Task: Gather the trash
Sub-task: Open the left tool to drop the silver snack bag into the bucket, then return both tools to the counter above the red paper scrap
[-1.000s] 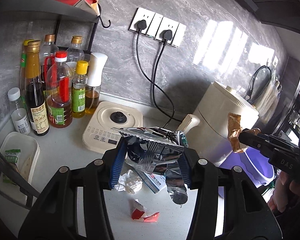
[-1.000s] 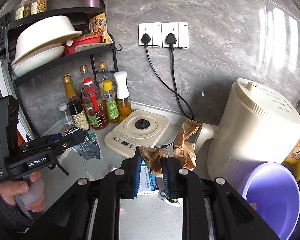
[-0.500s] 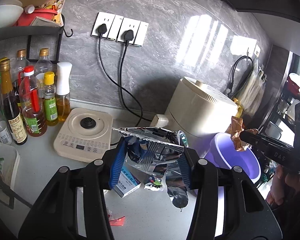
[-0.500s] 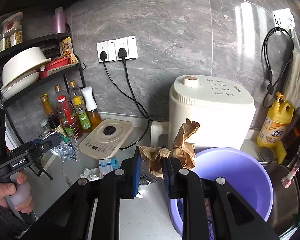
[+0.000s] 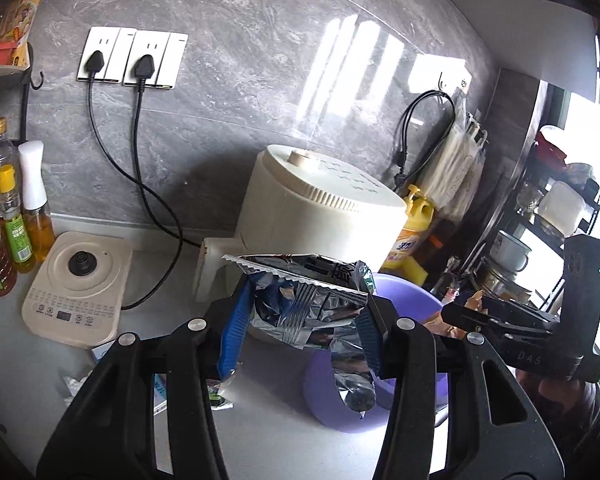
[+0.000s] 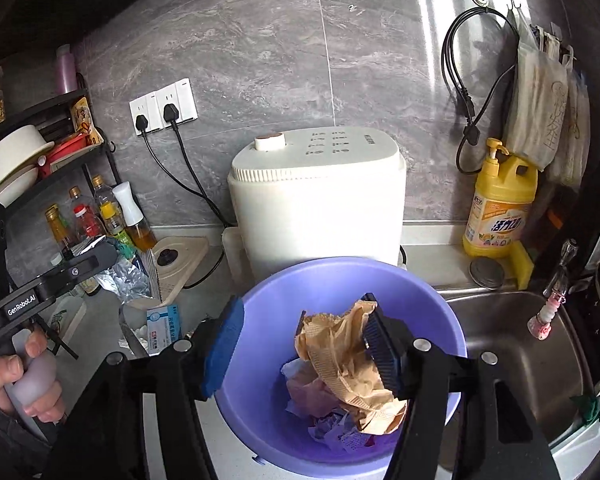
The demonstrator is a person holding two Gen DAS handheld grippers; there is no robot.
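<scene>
In the left wrist view my left gripper [image 5: 300,314] is shut on a crumpled silver foil snack bag [image 5: 304,300], carried just left of a purple basin [image 5: 328,400]. My right gripper [image 6: 302,344] hangs over that purple basin [image 6: 340,264] and its jaws are opening. Crumpled brown paper [image 6: 340,356] rests loosely against the right pad only, its lower end among the scraps in the basin. At the left edge of the right wrist view a hand grips the left gripper [image 6: 104,258] with the foil bag [image 6: 120,278].
A white appliance [image 6: 316,200] stands behind the basin, its cord running to wall sockets [image 6: 164,106]. A yellow detergent bottle [image 6: 500,208] and a steel sink [image 6: 520,344] are to the right. Left are a kettle base [image 5: 76,280], sauce bottles [image 5: 12,220] and a small box [image 6: 164,326].
Both grippers swung right, from the counter by the bottles to the purple basin. The right jaws, earlier shut on the brown paper, have parted and the paper slumps into the basin.
</scene>
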